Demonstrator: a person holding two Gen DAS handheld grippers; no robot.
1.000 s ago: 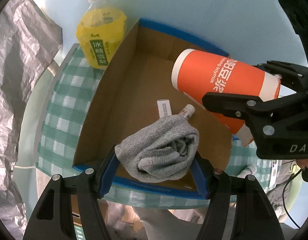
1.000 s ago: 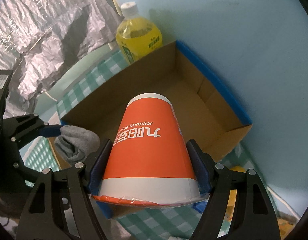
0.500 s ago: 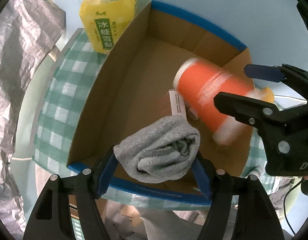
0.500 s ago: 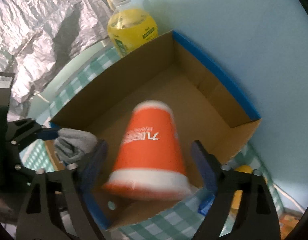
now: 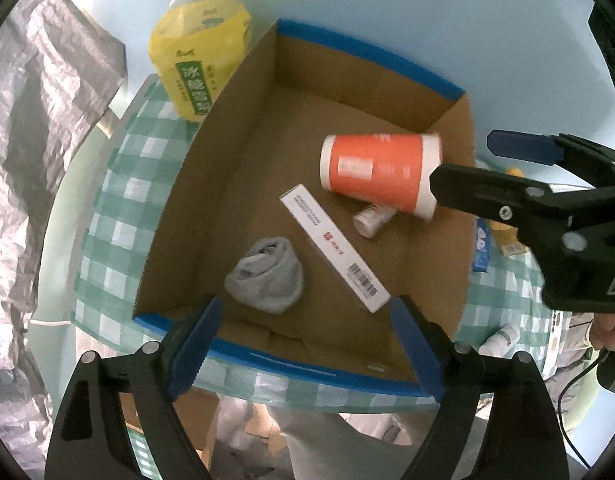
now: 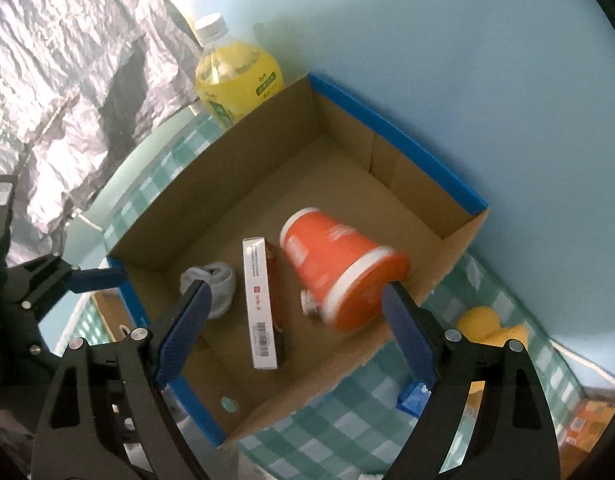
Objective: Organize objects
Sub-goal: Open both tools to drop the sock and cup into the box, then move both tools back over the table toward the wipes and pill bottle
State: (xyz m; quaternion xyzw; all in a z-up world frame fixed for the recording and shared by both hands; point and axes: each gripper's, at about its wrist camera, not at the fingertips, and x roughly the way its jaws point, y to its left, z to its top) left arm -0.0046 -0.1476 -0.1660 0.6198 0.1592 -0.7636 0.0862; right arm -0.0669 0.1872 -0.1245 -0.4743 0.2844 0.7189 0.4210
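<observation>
Lying on its side in the cardboard box point(image 5: 243, 128), an orange paper cup point(image 5: 377, 174) rests against a small white bottle point(image 5: 371, 218), blurred at its wide end. A rolled grey sock point(image 5: 265, 276) sits near the box's front wall, with a long white carton point(image 5: 333, 252) between sock and cup. Both tools hover above the box with fingers spread and nothing between them: the left gripper point(image 5: 303, 348) and the right gripper point(image 6: 297, 334). A yellow drink bottle point(image 6: 237, 76) stands on the checked tablecloth point(image 5: 119, 196) just outside the box.
</observation>
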